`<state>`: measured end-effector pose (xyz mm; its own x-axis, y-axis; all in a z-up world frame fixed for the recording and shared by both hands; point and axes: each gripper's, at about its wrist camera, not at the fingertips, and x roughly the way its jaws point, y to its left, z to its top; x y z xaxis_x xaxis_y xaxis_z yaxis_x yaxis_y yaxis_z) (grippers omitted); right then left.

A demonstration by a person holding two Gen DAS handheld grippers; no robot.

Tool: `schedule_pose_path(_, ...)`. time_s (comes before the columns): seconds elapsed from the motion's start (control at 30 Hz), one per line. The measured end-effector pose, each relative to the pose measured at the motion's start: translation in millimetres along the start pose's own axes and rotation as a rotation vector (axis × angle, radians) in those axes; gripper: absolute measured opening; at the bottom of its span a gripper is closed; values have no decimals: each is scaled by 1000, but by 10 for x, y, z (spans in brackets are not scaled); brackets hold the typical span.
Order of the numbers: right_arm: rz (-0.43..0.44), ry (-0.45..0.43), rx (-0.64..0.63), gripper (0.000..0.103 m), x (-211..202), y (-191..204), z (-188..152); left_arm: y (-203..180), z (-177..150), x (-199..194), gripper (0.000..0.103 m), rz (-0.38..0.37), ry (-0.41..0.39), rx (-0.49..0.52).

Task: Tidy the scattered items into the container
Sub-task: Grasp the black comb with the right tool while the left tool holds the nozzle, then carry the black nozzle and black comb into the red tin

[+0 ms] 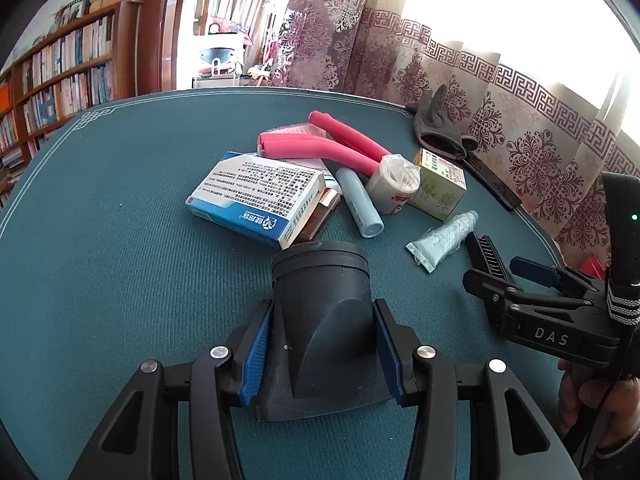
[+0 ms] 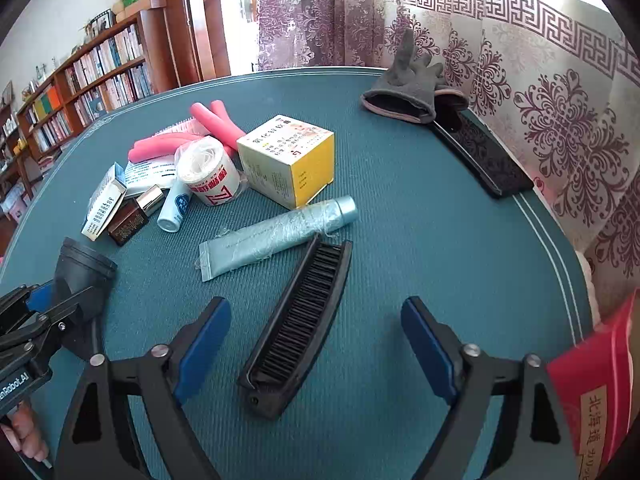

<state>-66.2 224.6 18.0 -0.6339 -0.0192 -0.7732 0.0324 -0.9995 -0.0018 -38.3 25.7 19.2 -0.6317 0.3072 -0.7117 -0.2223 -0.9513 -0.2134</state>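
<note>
Black comb (image 2: pixel 298 320) lies between spread right fingers (image 2: pixel 316 350) (untouched); left fingers (image 1: pixel 320 354) pinch nozzle (image 1: pixel 324 320).

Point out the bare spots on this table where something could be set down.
Bare mat lies left of the blue box; more between the yellow box and the black case. It is crowded from the pink rollers to the comb.

I can read "DAS" in pale letters on the body of the right hand-held gripper (image 1: pixel 496 264). The left hand-held gripper (image 2: pixel 44 300) shows "nRobot.AI", cut off at the edge. Print on the boxes and the red packet is Chinese, too small for me to read.
</note>
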Motion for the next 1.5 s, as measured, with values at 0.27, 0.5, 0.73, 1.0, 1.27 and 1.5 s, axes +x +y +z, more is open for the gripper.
schedule_pose_path(0.27, 23, -36, -30, 29, -75, 89, -110, -85, -12, -36, 49, -20, -12, 27)
schedule_pose_path(0.5, 53, -99, 51, 29, -510, -173, -287, -298, -16, -130, 49, -40, -25, 72)
schedule_pose_path(0.73, 48, -143, 111, 29, -900, -385, -441, -553, -36, -234, 49, -52, -27, 120)
schedule_pose_path(1.0, 22, -234, 175, 29, -1397, -694, -633, -950, -70, -396, 49, -103, -27, 181)
schedule_pose_path(1.27, -71, -303, 274, 29, -1859, -1245, -927, -1536, -102, -544, 49, -167, -42, 281)
schedule_pose_path(1.5, -127, -317, 398, 29, -2068, -1786, -1221, -2086, -108, -587, 49, -240, -38, 354)
